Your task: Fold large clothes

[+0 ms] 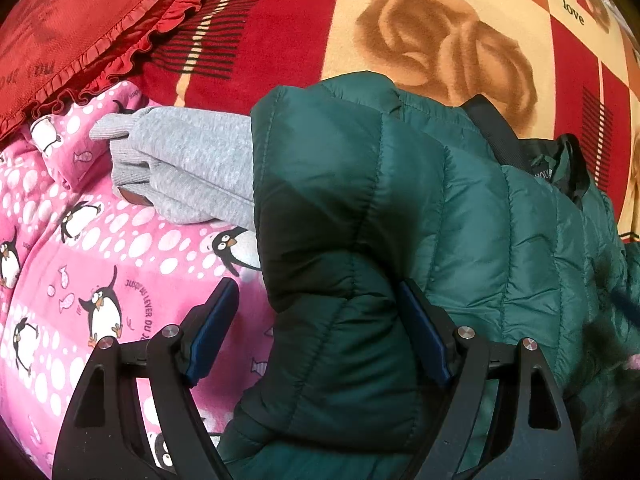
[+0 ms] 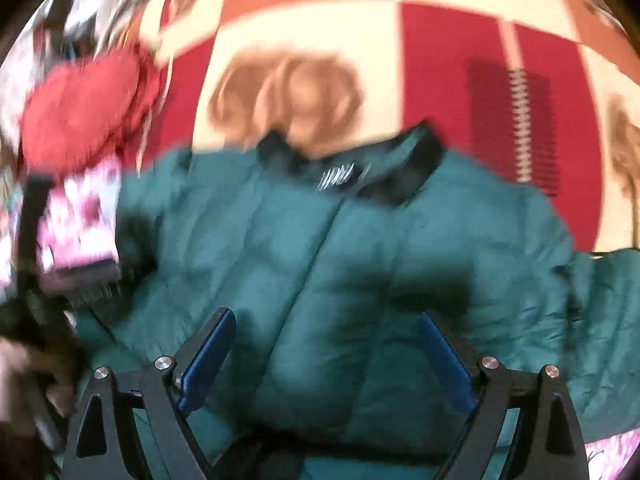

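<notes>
1. Red, cream and orange fleece blanket (image 1: 280, 40) with brown rose prints and the word "love" covers the surface under everything.
2. On it lies a dark green quilted puffer jacket (image 1: 400, 220), its black collar (image 2: 400, 176) toward the far side and a folded-over sleeve or side panel bulging toward the left camera.
3. Beside the jacket, on its left in the left wrist view, sits a pink penguin-print fleece (image 1: 100, 260), with a grey knit garment (image 1: 192, 168) lying on top and partly tucked under the jacket's edge.
4. A red frilled cushion (image 1: 80, 32) rests beyond the pink fleece.
5. The left gripper (image 1: 320, 332) has its jaws wide apart, straddling the jacket's padded fold; whether its pads press on the fabric cannot be told.
6. The right gripper (image 2: 328, 356) hovers over the jacket's front with jaws apart and nothing clamped; this view is motion-blurred.
</notes>
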Motion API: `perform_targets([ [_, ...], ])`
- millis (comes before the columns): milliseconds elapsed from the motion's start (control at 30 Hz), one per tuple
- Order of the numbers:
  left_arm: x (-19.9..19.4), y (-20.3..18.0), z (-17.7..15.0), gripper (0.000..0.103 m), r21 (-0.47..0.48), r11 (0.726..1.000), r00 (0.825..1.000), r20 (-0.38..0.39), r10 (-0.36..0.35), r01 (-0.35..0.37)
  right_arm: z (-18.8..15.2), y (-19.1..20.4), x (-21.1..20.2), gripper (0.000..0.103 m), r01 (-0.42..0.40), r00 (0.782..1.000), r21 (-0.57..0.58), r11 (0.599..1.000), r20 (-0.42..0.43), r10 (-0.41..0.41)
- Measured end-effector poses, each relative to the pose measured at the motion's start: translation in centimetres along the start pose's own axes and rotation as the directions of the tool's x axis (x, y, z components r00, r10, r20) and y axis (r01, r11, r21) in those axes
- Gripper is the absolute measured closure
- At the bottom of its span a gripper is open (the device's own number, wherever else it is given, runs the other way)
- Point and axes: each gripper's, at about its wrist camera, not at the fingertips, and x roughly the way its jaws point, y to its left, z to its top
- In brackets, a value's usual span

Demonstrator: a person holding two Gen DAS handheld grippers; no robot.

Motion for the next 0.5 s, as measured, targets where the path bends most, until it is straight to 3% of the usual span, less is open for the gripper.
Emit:
perform_targets([
  [67,0.0,0.2,0.0,0.021,-0.004,1.000,1.000,-0.002,-0.002,0.002,-0.4,-1.0,1.3,0.006,-0.027,0.999,0.042,0.999,-0.032,0.028],
  [167,-0.9,0.9,0.4,0.022,-0.021,1.000,1.000,0.020,0.007,-0.007,-0.2,-2.5,-0.1,0.007,-0.064,0.998,0.105,0.992,0.020,0.062],
  [267,-5.0,0.7,1.0,0.022,-0.045,0.999,0.987,0.163,0.008,-0.001,0.0,-4.1,-2.7,0.007,-0.034,0.995,0.146,0.989,0.103,0.019],
  [367,-7.4,-0.7,0.8,0.022,0.004,0.999,0.967,0.253,-0.042,0.042,-0.7,-5.9,-3.6,0.007,-0.033,0.995,0.219,0.975,0.100,0.011],
  [433,-6.5,-2.6,0.4,0.022,0.089,0.992,0.974,0.198,-0.110,0.094,-1.6,-7.3,-2.8,0.007,-0.017,1.000,0.266,0.964,0.020,0.013],
  [500,-4.1,-3.8,-0.2,0.022,0.136,0.983,0.987,0.082,-0.137,0.125,-2.0,-6.8,-0.9,0.006,-0.020,0.998,0.291,0.957,-0.044,0.035],
])
